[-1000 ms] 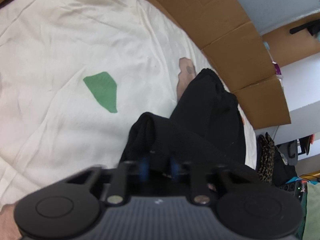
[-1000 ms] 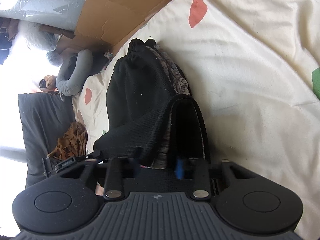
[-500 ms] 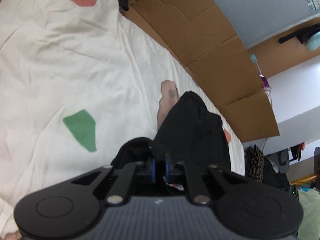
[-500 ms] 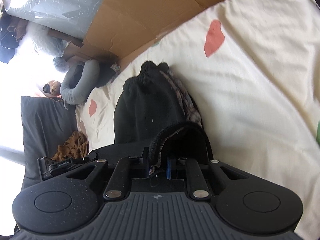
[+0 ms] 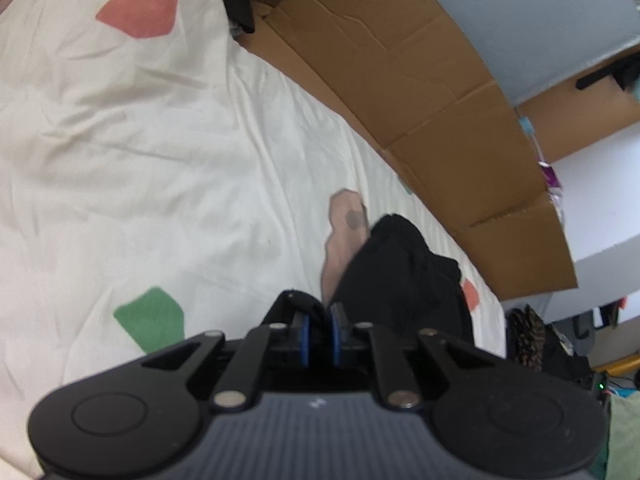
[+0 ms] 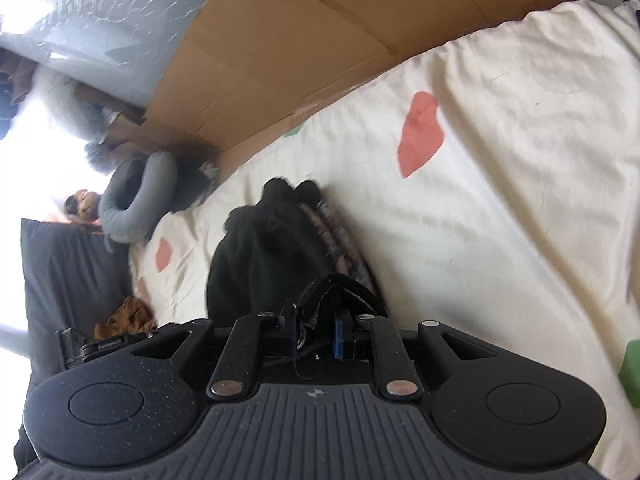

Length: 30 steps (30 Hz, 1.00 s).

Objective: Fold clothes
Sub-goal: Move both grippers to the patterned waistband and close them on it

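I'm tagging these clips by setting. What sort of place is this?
Most likely a lived-in bedroom: a cream bedsheet with coloured patches covers a bed, a grey neck pillow lies at its edge, and flattened cardboard lines the wall behind the black garment.

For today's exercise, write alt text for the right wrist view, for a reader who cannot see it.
The right gripper is shut on an edge of a black garment, which trails away from it across a cream bedsheet with red and green patches. Flattened cardboard stands along the bed's far side, and a grey neck pillow lies to the left.
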{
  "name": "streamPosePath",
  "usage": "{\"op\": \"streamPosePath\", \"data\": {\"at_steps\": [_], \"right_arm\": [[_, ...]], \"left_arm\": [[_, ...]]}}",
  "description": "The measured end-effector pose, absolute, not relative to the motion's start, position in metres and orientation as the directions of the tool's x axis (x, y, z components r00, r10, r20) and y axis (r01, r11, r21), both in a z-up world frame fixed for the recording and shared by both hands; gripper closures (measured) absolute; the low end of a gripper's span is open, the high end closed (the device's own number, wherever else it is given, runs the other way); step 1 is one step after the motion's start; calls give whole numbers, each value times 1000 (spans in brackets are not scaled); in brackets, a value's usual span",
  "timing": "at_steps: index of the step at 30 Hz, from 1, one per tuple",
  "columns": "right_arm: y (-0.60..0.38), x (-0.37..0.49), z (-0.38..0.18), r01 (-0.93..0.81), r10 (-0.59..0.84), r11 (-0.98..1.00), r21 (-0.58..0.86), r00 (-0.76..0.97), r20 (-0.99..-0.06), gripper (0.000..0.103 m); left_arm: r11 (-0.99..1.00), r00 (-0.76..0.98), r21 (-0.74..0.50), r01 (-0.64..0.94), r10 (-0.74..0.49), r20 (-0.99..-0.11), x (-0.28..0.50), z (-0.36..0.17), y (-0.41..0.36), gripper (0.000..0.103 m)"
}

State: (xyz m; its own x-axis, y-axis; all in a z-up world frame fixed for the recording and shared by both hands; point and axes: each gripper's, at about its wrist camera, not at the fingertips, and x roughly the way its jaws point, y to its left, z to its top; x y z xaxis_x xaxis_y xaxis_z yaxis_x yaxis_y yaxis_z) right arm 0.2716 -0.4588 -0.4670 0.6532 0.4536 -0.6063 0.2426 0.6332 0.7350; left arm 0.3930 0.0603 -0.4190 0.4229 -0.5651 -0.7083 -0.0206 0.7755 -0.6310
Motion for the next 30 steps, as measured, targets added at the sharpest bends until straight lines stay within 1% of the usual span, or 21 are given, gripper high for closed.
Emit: {"op": "streamPosePath", "data": {"at_steps": [3, 9, 12, 15, 19, 24, 26, 30], "right_arm": [[-461, 275, -465, 258, 430, 641, 723, 659, -617, 83], [-469, 275, -452, 256, 385, 676, 691, 677, -627, 70], [-470, 273, -446, 249, 364, 694, 675, 688, -628, 69], [-471, 270, -440, 242, 344, 711, 660, 699, -628, 69], [-465, 270, -441, 226, 312, 769, 597, 684, -660, 69], [-461, 276, -454, 230, 277, 812, 536, 657, -701, 68], [-458, 279, -457, 222, 269, 826, 519, 653, -708, 63], [-455, 286, -458, 200, 266, 843, 499, 652, -710, 63]], "left_arm": [[783, 452, -622, -20, -548, -704, 395, -408, 63, 86], [809, 470, -588, 15, -525, -710, 388, -394, 67, 84], [832, 475, -553, 31, -500, -725, 380, -390, 69, 82], [853, 486, -518, 61, -479, -731, 373, -391, 70, 73], [869, 463, -488, 77, -465, -755, 371, -406, 65, 73], [884, 459, -450, 128, -454, -763, 378, -416, 56, 73], [883, 455, -444, 152, -461, -762, 384, -419, 50, 70], [877, 439, -434, 206, -479, -760, 391, -426, 37, 69]]}}
